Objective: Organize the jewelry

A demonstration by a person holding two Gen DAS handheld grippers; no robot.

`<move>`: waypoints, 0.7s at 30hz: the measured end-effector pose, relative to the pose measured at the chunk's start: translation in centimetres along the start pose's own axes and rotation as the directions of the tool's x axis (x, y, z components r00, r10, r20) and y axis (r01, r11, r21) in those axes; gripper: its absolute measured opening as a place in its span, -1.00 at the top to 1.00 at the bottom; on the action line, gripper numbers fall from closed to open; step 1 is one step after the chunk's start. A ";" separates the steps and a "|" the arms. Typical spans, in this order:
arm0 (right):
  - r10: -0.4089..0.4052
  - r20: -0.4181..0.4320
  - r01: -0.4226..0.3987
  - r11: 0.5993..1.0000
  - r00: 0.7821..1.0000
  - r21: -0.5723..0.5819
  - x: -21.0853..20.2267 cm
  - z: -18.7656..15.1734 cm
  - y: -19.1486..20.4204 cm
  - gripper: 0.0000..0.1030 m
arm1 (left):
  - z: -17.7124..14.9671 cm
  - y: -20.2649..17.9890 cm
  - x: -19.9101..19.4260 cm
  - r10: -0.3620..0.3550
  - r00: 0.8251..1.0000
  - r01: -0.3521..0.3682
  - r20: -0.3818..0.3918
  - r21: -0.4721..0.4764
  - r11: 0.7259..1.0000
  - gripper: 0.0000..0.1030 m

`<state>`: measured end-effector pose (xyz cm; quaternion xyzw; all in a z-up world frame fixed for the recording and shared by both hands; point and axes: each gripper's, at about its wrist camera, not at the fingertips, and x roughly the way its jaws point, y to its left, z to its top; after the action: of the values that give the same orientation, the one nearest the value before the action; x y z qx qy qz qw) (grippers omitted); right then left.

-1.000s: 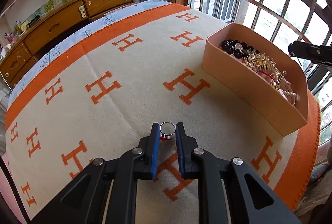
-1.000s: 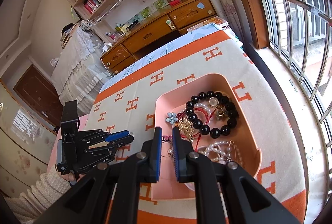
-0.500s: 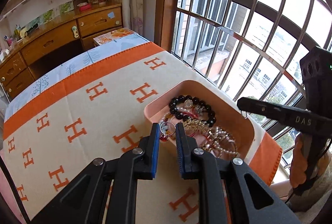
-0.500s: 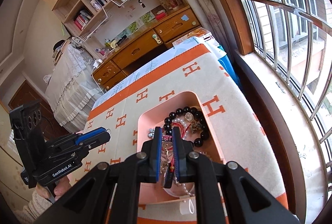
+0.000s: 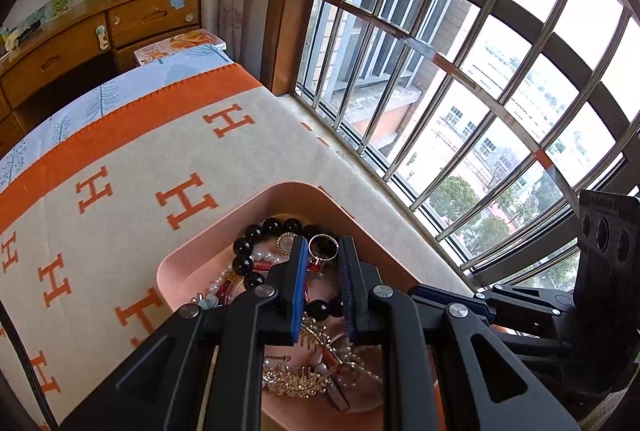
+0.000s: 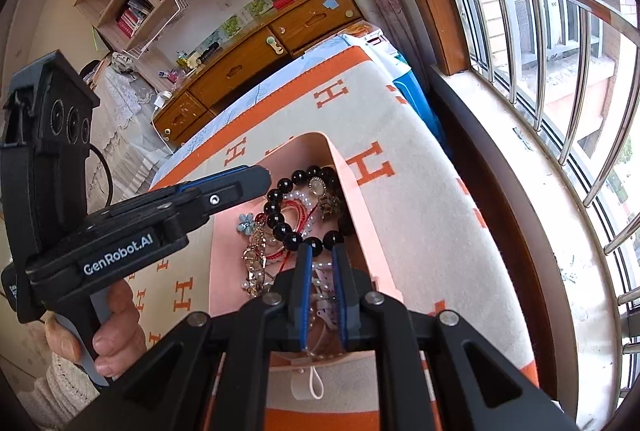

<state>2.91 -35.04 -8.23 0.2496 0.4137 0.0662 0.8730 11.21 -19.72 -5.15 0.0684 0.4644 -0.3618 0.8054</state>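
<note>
My left gripper [image 5: 323, 245] is shut on a silver ring with a red stone [image 5: 322, 247] and holds it above the pink tray [image 5: 192, 259]. The tray holds a black bead bracelet [image 5: 256, 235], pearls and gold chains. In the right wrist view the left gripper [image 6: 260, 179] reaches over the tray's [image 6: 356, 191] left side. My right gripper [image 6: 320, 251] hangs over the tray's near end, jaws a narrow gap apart with nothing held, just above the black bead bracelet [image 6: 288, 231].
The tray sits on a cream and orange H-patterned blanket [image 5: 120, 159] near its window-side edge. A barred window [image 5: 460, 51] runs close along the right. A wooden dresser [image 5: 80, 43] stands beyond the far end. A small white tag [image 6: 310, 383] lies by the tray.
My left gripper has carried the ring from low over the blanket to above the tray. The right gripper has stayed over the tray, shifting slightly towards its near end.
</note>
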 end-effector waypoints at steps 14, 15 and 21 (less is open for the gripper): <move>0.031 0.000 -0.031 0.999 1.000 -0.011 0.0 -0.2 0.3 0.80 | -2.3 1.2 -2.5 0.095 0.995 -0.092 0.042 -0.075 0.993 -0.52; 0.033 -0.004 -0.033 0.999 0.999 -0.016 0.0 -0.3 0.6 0.80 | -2.7 1.4 -3.1 0.111 0.993 -0.107 0.049 -0.086 0.991 -0.60; 0.052 -0.023 -0.054 0.996 0.998 -0.077 0.2 -1.4 2.8 0.80 | -6.5 3.3 -6.6 0.243 0.969 -0.233 0.050 -0.158 0.960 -0.73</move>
<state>2.19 -32.02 -7.72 0.2260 0.4133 0.1080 0.8755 6.80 -10.96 -4.24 0.0500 0.4510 -0.2281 0.8614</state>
